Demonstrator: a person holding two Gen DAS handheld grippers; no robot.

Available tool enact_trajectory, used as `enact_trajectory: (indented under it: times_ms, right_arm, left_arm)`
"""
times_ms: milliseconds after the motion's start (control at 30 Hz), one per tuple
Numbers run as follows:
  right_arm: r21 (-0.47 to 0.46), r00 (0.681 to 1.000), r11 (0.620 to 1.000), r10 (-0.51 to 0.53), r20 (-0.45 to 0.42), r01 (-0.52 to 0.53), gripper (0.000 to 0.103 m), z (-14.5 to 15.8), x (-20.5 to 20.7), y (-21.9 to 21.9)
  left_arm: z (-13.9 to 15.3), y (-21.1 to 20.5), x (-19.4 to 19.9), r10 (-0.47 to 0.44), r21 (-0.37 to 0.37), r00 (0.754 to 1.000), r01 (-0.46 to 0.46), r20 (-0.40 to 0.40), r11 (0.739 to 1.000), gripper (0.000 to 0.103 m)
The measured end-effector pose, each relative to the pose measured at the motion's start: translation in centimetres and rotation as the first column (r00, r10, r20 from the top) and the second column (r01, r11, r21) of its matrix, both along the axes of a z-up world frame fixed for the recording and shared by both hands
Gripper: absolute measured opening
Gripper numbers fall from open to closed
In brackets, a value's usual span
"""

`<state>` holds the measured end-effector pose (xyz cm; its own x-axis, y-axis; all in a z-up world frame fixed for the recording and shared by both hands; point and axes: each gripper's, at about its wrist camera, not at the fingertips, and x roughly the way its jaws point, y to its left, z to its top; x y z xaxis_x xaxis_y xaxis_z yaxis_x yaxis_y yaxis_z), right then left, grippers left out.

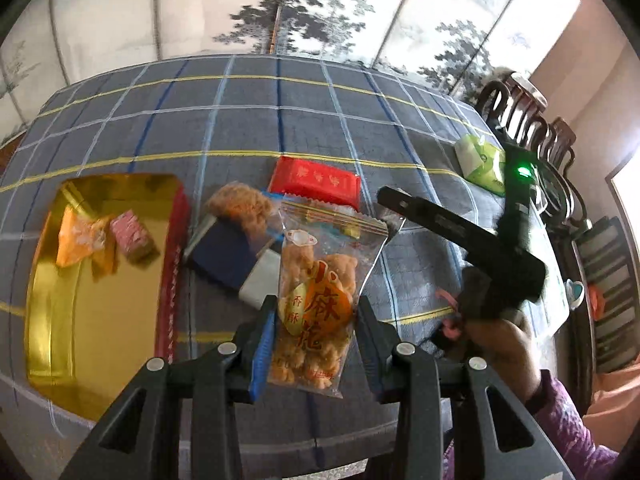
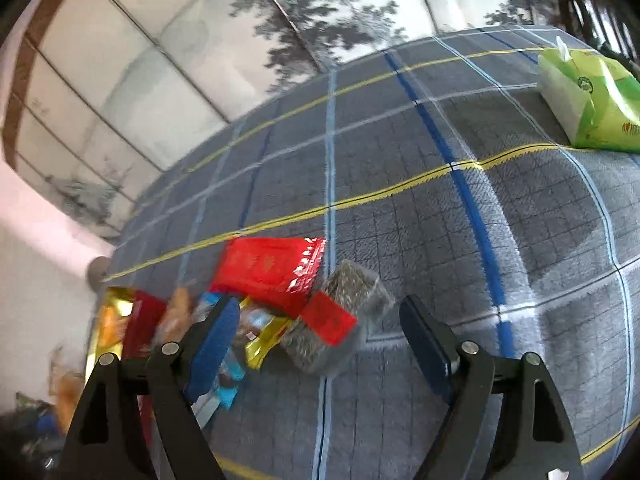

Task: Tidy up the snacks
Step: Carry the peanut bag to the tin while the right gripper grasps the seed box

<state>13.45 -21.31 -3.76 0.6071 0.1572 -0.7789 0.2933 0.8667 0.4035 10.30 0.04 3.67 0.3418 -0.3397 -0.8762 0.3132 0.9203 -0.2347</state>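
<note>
The table (image 1: 304, 120), under a grey checked cloth with blue, white and yellow lines, carries everything; a green tissue pack (image 2: 592, 96) sits well apart at its far right corner, out of the way of the sorting. At the left lies the gold tray (image 1: 100, 320) with a red rim, which looks to be the collecting place, since an orange packet (image 1: 78, 242) and a pink wrapped piece (image 1: 132, 234) already lie in it. Between tray and centre is the unsorted heap: a red packet (image 1: 314, 180) with gold characters too small to read, a dark blue packet (image 1: 224, 260), and a fried snack bag (image 1: 240, 208). The left hand-held gripper (image 1: 316, 320) is narrowed onto a clear zip bag of fried dough twists (image 1: 316, 304), held clear of the cloth near the tray, presumably for dropping there; its orange label reads 小麻花, with 香酥 on a gold oval beside it. The right hand-held gripper (image 2: 316, 340) stands wide and holds nothing, aimed down at a clear-wrapped dark seed bar (image 2: 340, 320) with a plain red label, probably the next pick; a gold-edged packet (image 2: 264, 336) lies just beside that bar.
</note>
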Motion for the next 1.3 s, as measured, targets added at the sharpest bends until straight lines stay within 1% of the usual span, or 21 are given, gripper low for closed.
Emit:
enact_trajectory:
  times_ms: [33,67,100,133,167,200,267,367,433,533,633,767,867,1033,1167,1300]
  right_arm:
    - [-0.008,1.0,1.0,0.007,-0.02,-0.007,0.074,-0.6,0.3,0.2]
    - [-0.045,1.0,0.999,0.005,-0.004,-0.005,0.062,-0.3,0.1,0.4]
    - [-0.053,1.0,0.998,0.018,-0.01,-0.018,0.045,-0.4,-0.1,0.5]
    - [-0.005,1.0,1.0,0.029,0.001,-0.029,0.04,-0.5,-0.6,0.0]
    - [0.005,1.0,1.0,0.028,0.006,-0.028,0.032,-0.5,-1.0,-0.3]
    - [-0.018,0.999,0.999,0.035,0.012,-0.035,0.028,-0.2,-1.6,-0.6]
    - [-0.047,0.997,0.997,0.069,0.024,-0.068,0.025,0.3,-2.7,-1.3]
    - [-0.097,0.997,0.993,0.072,0.038,-0.068,0.024,0.9,-4.8,-2.3]
    - [-0.139,0.998,0.989,0.055,0.038,-0.049,0.024,0.8,-6.3,-3.2]
    - [-0.17,0.998,0.985,0.023,0.061,-0.013,0.024,0.8,-8.2,-4.3]
    - [-0.197,0.997,0.98,0.02,0.078,-0.004,0.024,0.7,-8.8,-4.4]
    - [-0.228,0.995,0.974,0.027,0.093,-0.005,0.025,0.2,-9.1,-4.0]
    - [-0.255,0.996,0.967,0.028,0.081,-0.006,0.025,-0.1,-9.1,-3.5]
    - [-0.24,0.997,0.971,0.009,0.072,0.008,0.025,-0.3,-9.2,-4.0]
    - [-0.243,0.998,0.97,0.012,0.069,0.005,0.025,-0.3,-9.2,-4.1]
    - [-0.235,0.998,0.972,0.012,0.061,0.003,0.025,-0.5,-9.1,-4.3]
  left_arm:
    - [0.0,0.4,-0.2,0.009,-0.006,1.0,-0.009,-0.003,1.0,0.038]
    - [0.0,0.8,-0.4,0.013,-0.013,1.0,-0.013,-0.011,1.0,0.038]
    - [0.0,1.2,-0.6,0.019,-0.016,1.0,-0.019,-0.013,1.0,0.038]
    - [0.1,1.6,-0.8,0.03,-0.017,0.999,-0.03,-0.011,0.999,0.038]
    - [0.3,2.0,-1.0,0.037,-0.016,0.999,-0.037,-0.006,0.999,0.038]
    - [0.4,2.3,-1.2,0.038,-0.015,0.999,-0.038,0.0,0.999,0.038]
    - [0.5,3.0,-1.5,0.048,-0.01,0.999,-0.048,0.008,0.999,0.038]
    - [0.5,4.0,-2.0,0.056,-0.017,0.998,-0.056,0.011,0.998,0.038]
    - [0.6,4.9,-2.5,0.07,-0.024,0.997,-0.07,0.017,0.997,0.038]
    - [0.9,6.0,-2.8,0.097,-0.028,0.995,-0.097,0.028,0.995,0.038]
    - [1.1,6.8,-3.0,0.116,-0.03,0.992,-0.115,0.039,0.993,0.038]
    - [1.3,7.5,-3.3,0.14,-0.008,0.988,-0.14,0.071,0.99,0.038]
    - [1.1,8.3,-3.4,0.164,0.011,0.982,-0.166,0.091,0.986,0.038]
    - [0.6,9.8,-3.2,0.203,0.042,0.973,-0.209,0.11,0.977,0.038]
    - [0.0,10.9,-2.8,0.224,0.083,0.966,-0.235,0.132,0.968,0.038]
    - [-0.9,11.7,-2.5,0.237,0.104,0.962,-0.251,0.134,0.962,0.038]
